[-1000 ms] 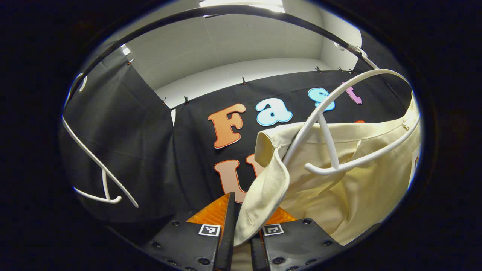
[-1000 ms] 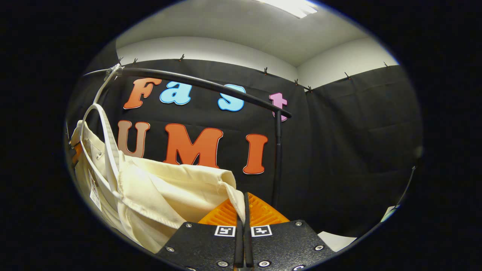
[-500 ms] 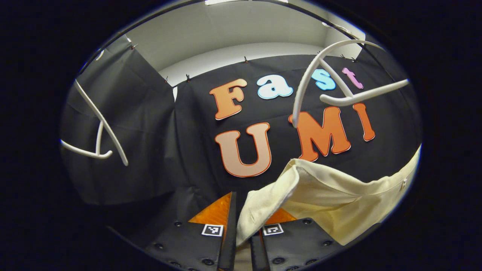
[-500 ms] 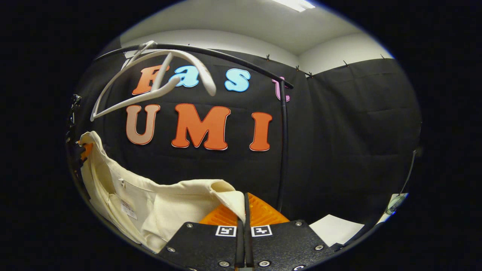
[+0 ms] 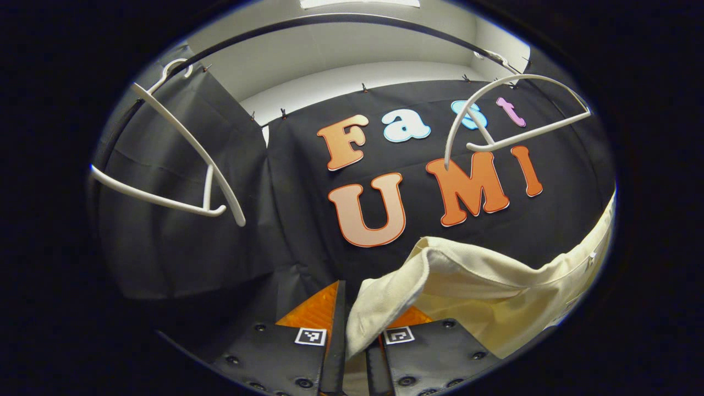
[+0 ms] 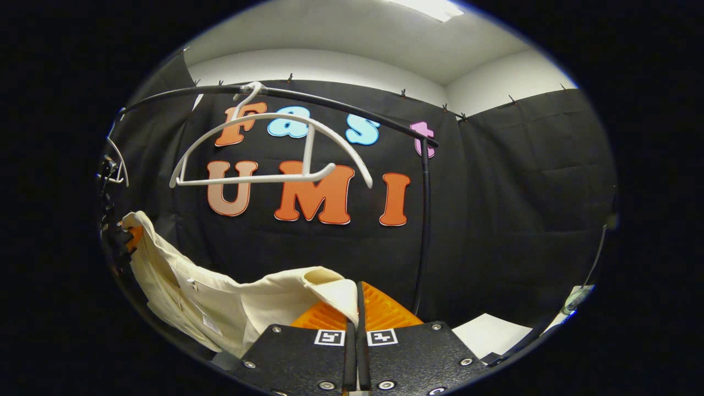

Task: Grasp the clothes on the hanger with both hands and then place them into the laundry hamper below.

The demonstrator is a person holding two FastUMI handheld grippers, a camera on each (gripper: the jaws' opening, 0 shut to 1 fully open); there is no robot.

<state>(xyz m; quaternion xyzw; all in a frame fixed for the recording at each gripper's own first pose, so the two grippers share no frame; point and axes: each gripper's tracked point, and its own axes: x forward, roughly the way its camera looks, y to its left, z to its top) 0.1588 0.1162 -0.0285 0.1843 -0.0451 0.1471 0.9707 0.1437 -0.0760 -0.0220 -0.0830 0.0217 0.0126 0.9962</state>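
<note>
I see a black rail (image 6: 341, 107) arching across at 12 o'clock; a second white hanger (image 5: 181, 165) at 9 o'clock.

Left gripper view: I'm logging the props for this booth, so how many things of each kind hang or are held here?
White hangers: 2, one at the left, one at the right, both bare on the rail.
Cream garments: 1, pinched at each end by the left gripper and the right gripper.
Black rails: 1.
Total: 4.

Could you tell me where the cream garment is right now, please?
The cream garment hangs off the white hanger, stretched between the left tool and right tool, below the rail.
</note>
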